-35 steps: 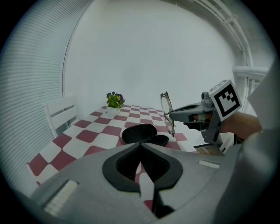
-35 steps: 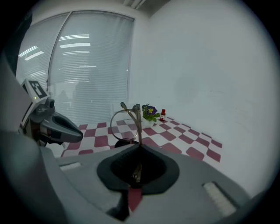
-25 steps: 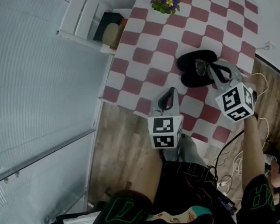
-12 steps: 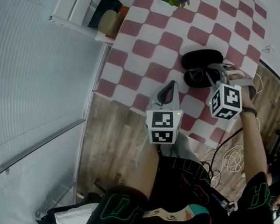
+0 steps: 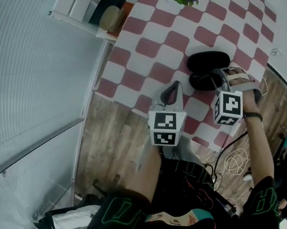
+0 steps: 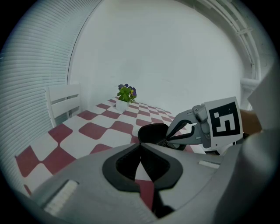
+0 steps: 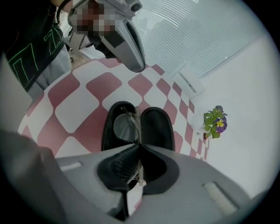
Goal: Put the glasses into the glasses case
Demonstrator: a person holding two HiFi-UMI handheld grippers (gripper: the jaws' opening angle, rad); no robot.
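Right hand-held gripper lowered, rolled, pinching glasses over case; left hand-held gripper closed, empty.

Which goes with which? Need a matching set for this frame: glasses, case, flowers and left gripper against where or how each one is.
Things:
1. glasses
2. case
3. flowers
4. left gripper

Place or state:
A. lying open on the table
B. clamped in the right gripper
C. at the table's far end
D. jaws together, nothing between them

Pairs: 1-B; 2-A; 3-C; 4-D
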